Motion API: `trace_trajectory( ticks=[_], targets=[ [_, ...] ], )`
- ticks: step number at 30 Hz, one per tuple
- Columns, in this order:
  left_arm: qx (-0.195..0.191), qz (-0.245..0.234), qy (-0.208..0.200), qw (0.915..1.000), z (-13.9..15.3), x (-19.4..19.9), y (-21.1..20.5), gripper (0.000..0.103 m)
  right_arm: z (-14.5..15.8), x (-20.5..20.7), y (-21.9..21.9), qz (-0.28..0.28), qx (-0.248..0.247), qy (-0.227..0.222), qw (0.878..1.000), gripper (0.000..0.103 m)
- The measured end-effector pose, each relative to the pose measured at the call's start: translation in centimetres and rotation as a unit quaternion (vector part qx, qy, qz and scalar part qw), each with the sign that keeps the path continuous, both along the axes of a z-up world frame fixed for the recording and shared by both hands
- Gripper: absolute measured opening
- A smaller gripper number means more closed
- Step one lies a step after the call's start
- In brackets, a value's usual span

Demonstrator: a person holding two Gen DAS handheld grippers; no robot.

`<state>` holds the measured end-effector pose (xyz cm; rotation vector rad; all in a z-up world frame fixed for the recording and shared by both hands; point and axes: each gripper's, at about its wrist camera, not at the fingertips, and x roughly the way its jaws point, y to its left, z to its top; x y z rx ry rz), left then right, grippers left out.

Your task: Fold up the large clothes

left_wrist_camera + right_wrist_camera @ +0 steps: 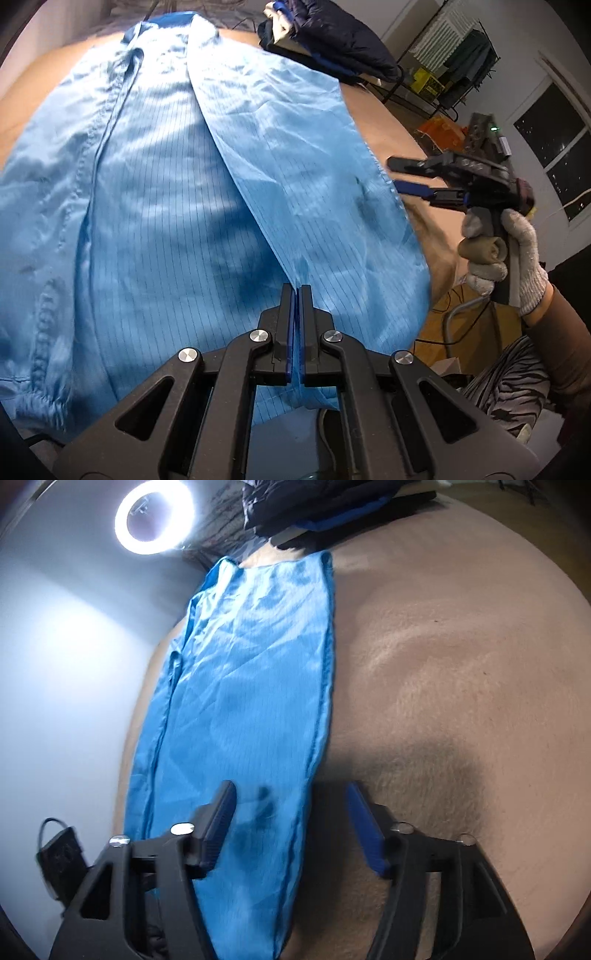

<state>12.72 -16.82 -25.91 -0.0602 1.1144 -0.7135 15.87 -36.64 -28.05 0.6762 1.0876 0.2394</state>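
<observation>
Tan bedspread (461, 664) bears dark clothes (343, 40) beyond blue garment (166, 192).

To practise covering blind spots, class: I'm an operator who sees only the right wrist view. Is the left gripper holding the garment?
Observer: Yes, the left gripper is shut on a fold of the garment.
Operator: What holds my right gripper?
Observer: A gloved hand grips the handle of the right gripper.
Operator: Anything past the bed?
Observer: A clothes rack stands by the far wall.
</observation>
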Motion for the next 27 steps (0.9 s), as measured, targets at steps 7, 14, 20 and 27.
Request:
trace_trajectory(
  ticks=[7, 14, 20, 27],
  targets=[
    [0.002, 0.037, -0.048, 0.9982, 2.2, -0.6, 1.5, 0.0, -0.9, 0.3, 1.8, 0.044, -0.036, 0.003, 0.998, 0.002],
    [0.013, 0.015, -0.015, 0.9997, -0.5, 0.6, 0.5, 0.0, -0.2, 0.1, 1.5, 0.033, -0.023, -0.006, 0.999, 0.002],
    [-0.024, 0.069, 0.003, 0.9973, 2.1, 2.5, 6.1, 0.011, 0.5, -0.3, -0.2, 0.019, -0.005, -0.014, 1.0, 0.04],
    [-0.009, 0.152, -0.003, 0.9883, 5.2, 9.1, 16.0, 0.056, 0.8, 3.0, -1.9, -0.018, 0.024, -0.022, 0.999, 0.048]
  ],
)
